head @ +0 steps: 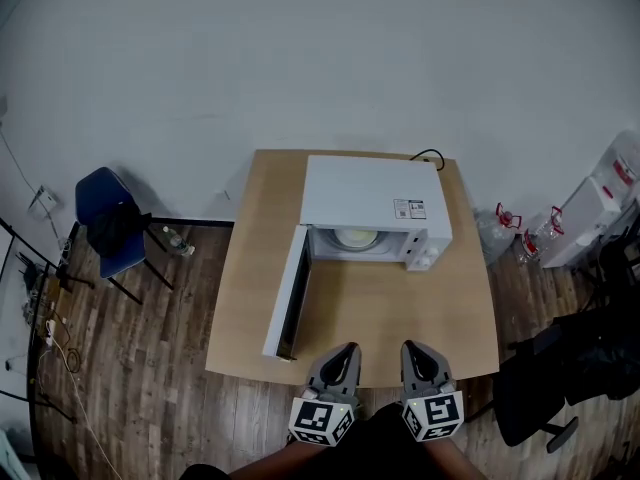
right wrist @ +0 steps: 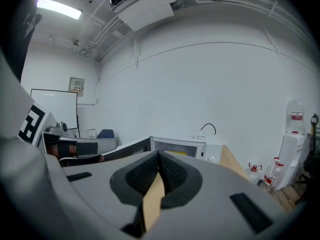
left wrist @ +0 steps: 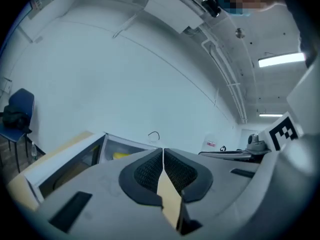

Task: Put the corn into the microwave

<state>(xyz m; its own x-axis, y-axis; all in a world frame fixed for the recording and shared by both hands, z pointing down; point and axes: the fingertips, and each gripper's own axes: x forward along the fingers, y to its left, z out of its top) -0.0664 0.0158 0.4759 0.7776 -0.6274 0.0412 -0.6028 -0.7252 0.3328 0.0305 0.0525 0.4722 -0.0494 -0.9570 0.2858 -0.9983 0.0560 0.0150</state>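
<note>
Light wooden table (head: pixel 240 298): stands on a dark plank floor (head: pixel 150 388), far edge close to the white wall (head: pixel 320 58). Carries one white microwave (head: pixel 375 200), seated flat on the far right part of the top. Door (head: pixel 285 293) stands open, hinged at the left, reaching over the top toward the near edge. Black cable (head: pixel 428 155) loops at the far edge behind the microwave. On the floor: blue chair (head: pixel 105 218) left of the table, clear bottle (head: pixel 178 240) just beside it, water jugs (head: pixel 507 224) right of the table.

microwave (head: pixel 370 193) at the far side of the table (head: pixel 250 268), door (head: pixel 288 293) open leftward
</note>
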